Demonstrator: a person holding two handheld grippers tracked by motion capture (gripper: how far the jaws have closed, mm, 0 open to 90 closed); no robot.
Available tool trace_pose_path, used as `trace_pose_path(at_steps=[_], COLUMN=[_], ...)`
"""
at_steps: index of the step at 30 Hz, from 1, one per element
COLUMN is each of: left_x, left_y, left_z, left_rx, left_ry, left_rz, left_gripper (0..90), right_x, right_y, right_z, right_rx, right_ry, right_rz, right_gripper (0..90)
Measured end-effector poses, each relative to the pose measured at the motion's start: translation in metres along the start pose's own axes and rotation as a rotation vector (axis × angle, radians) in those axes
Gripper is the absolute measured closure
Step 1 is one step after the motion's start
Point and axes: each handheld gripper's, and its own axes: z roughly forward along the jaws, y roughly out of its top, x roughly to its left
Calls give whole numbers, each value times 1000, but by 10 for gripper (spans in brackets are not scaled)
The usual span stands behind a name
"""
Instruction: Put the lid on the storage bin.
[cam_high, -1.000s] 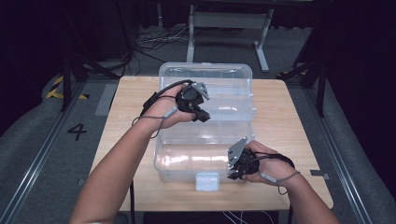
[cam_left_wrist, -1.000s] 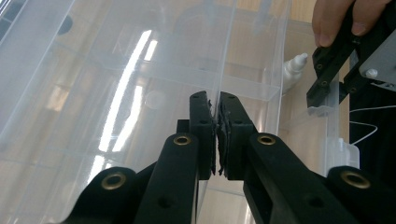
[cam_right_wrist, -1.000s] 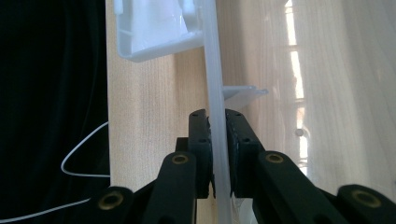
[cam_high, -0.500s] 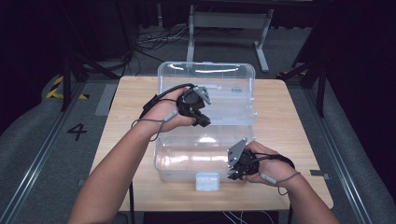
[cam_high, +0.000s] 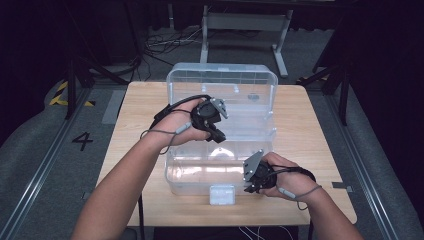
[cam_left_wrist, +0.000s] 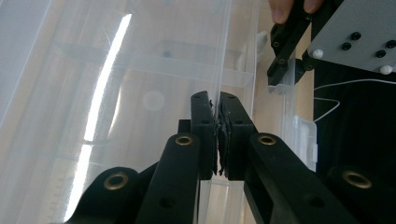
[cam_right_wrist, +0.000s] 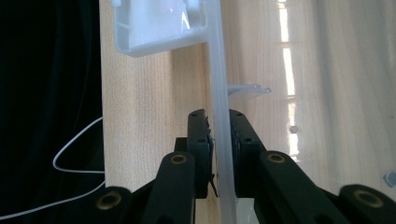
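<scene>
A clear plastic storage box (cam_high: 200, 172) lies open on the wooden table (cam_high: 300, 135), its lid (cam_high: 222, 82) folded back behind it. My left gripper (cam_high: 216, 131) is shut on a thin clear wall (cam_left_wrist: 223, 60) near where base and lid meet. My right gripper (cam_high: 251, 178) is shut on the box's front rim (cam_right_wrist: 215, 70), just right of the white latch (cam_high: 221, 194). In the left gripper view, my own jaws (cam_left_wrist: 218, 105) pinch the clear edge, and the right gripper (cam_left_wrist: 286, 77) shows farther off on the rim.
The box takes up the middle of the table. Bare wood lies to its left (cam_high: 135, 130) and right. A white cable (cam_right_wrist: 74, 163) hangs past the table's near edge. Cables and a metal stand (cam_high: 245, 22) are on the floor beyond the table.
The left gripper has edged slightly toward the near side, still shut on the clear wall. The right gripper has stayed where it was on the front rim.
</scene>
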Motion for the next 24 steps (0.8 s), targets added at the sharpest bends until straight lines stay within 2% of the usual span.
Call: trace_pose_path(at_steps=[16, 24], left_x=[-5, -9], left_y=[1, 0], left_z=[3, 5], left_rx=[22, 31], left_ry=[-30, -41], left_rz=[-12, -4], left_gripper=[848, 846], right_x=[2, 3], right_y=[1, 1], right_z=[0, 0], right_rx=[12, 11], right_ry=[-16, -24], right_rz=[-12, -9], right_gripper=[801, 794])
